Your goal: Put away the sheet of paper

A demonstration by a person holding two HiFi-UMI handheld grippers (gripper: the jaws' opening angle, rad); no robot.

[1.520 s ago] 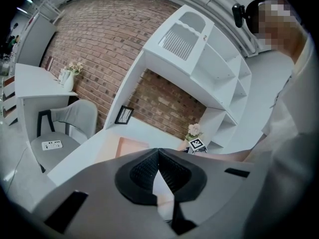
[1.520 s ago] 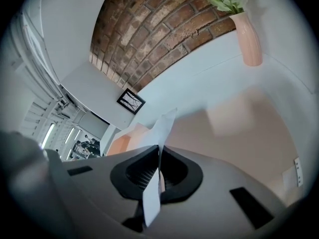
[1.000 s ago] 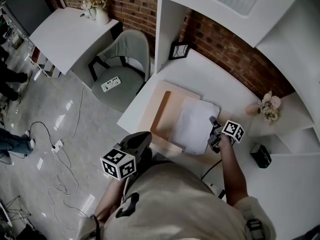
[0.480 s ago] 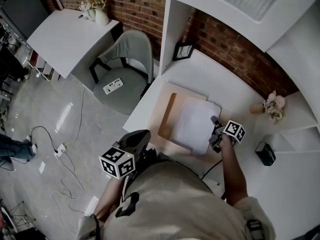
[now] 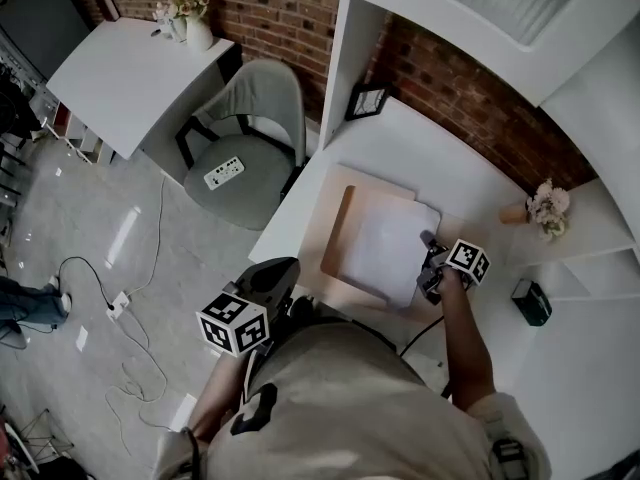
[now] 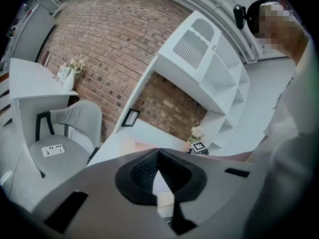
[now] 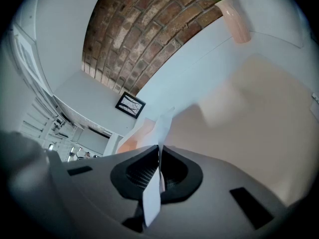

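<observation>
A white sheet of paper (image 5: 383, 248) lies over an open tan folder (image 5: 347, 196) on the white desk (image 5: 420, 148). My right gripper (image 5: 427, 260) is shut on the sheet's right edge. In the right gripper view the paper (image 7: 152, 202) stands edge-on, pinched between the right gripper's (image 7: 159, 159) dark pads, with the folder (image 7: 259, 113) beyond. My left gripper (image 5: 283, 270) hangs off the desk's front edge, close to the person's body. In the left gripper view the left gripper (image 6: 158, 156) is shut, its jaws touching with nothing between them.
A black picture frame (image 5: 367, 100) leans at the back of the desk. A pink vase with flowers (image 5: 538, 210) and a black device (image 5: 528, 301) sit to the right. A grey chair (image 5: 250, 118) holding a white power strip (image 5: 222, 172) stands left; cables (image 5: 120, 298) cross the floor.
The sheet has settled flatter and further onto the open folder, still held at its right edge by the right gripper. The left gripper has hardly moved.
</observation>
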